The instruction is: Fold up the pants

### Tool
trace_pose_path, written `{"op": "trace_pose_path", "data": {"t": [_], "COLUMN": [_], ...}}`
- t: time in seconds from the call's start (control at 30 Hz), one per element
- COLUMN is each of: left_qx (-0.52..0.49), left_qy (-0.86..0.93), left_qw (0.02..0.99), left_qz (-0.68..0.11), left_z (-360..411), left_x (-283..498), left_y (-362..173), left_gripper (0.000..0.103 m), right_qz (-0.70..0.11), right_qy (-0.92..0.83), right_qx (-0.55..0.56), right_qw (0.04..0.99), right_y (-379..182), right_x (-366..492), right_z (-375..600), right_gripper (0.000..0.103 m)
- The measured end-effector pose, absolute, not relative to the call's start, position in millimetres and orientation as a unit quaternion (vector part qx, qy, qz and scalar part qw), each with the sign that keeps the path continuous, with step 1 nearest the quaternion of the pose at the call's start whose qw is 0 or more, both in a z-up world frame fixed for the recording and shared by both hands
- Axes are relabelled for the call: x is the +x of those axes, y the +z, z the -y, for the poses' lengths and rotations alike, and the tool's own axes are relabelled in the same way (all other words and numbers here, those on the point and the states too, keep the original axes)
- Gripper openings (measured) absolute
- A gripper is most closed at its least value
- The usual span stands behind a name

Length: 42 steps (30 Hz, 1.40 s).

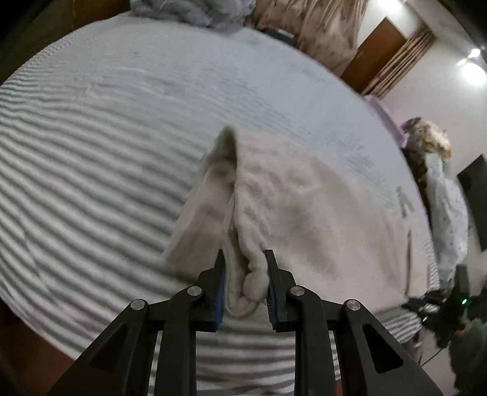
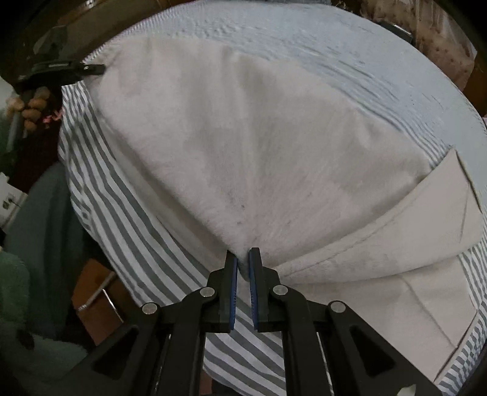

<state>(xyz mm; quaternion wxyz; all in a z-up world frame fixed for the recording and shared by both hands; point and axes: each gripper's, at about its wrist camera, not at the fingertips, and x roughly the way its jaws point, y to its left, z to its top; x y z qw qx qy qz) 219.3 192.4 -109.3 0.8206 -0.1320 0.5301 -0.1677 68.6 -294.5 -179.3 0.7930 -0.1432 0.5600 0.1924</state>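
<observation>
Cream fleece pants (image 1: 304, 207) lie on a bed with a grey-and-white striped sheet (image 1: 91, 152). My left gripper (image 1: 245, 259) is shut on a bunched edge of the pants, with a thick roll of fabric between its blue pads. My right gripper (image 2: 243, 259) is shut on a thin edge of the same pants (image 2: 243, 146), which spread out flat ahead of it. A smoother cream panel of the pants (image 2: 411, 243) lies to the right of it. The left gripper also shows far off in the right wrist view (image 2: 70, 68), at the pants' far corner.
The striped sheet (image 2: 121, 198) hangs over the bed's near edge. A grey knitted blanket (image 1: 194, 12) lies at the bed's far side. Patterned curtains (image 1: 319, 30), a wooden door (image 1: 380, 51) and heaped clothes (image 1: 441, 189) stand beyond the bed. A green cloth (image 2: 36, 243) lies at left.
</observation>
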Motion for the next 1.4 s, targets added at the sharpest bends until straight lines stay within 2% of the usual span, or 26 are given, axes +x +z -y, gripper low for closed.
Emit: {"op": "trace_pose_path", "data": {"t": [0.1,0.17,0.23,0.3,0.4,0.53,0.67,0.8,0.93,1.1,1.4], "left_qx": [-0.117,-0.103,-0.108,-0.113,-0.068,0.049,0.120,0.147,0.129,0.144,0.180], "left_qy": [-0.164,-0.162,-0.150,-0.144,-0.127,-0.129,-0.203,-0.311,-0.386,-0.408,-0.406], "left_qw": [0.828,0.829,0.828,0.827,0.851,0.894,0.891,0.856,0.813,0.793,0.791], "left_qz": [-0.523,-0.525,-0.530,-0.532,-0.505,-0.426,-0.387,-0.387,-0.417,-0.429,-0.421], "left_z": [-188.5,-184.0,-187.2,-185.2,-182.7,-141.8,-70.6,23.8,103.7,175.0,208.3], "left_x": [214.3,213.6,211.3,209.0,195.1,162.1,135.9,115.5,102.9,87.9,75.5], "left_y": [-113.9,-110.8,-104.6,-96.0,-71.0,-28.5,-13.3,-30.7,-64.0,-100.1,-133.7], "left_gripper": [0.025,0.029,0.035,0.043,0.044,0.048,0.053,0.053,0.053,0.053,0.053], "right_qz": [-0.568,-0.569,-0.565,-0.548,-0.524,-0.505,-0.511,-0.535,-0.557,-0.589,-0.598], "right_qy": [0.184,0.190,0.200,0.208,0.203,0.160,0.068,0.004,-0.030,-0.076,-0.185], "right_qx": [-0.134,-0.127,-0.108,-0.094,-0.058,-0.006,0.044,0.081,0.106,0.127,0.133], "right_qw": [0.791,0.790,0.793,0.805,0.825,0.848,0.856,0.841,0.823,0.795,0.768], "right_y": [-186.8,-186.4,-177.6,-160.1,-126.2,-90.5,-67.6,-54.7,-45.4,-60.3,-121.8], "right_x": [74.1,75.2,74.1,69.4,64.4,67.3,91.0,122.1,164.8,230.7,344.1], "right_z": [293.9,294.2,295.2,301.0,322.9,366.3,426.2,466.8,493.2,505.5,527.3], "right_gripper": [0.014,0.024,0.039,0.042,0.047,0.047,0.047,0.046,0.045,0.043,0.041]}}
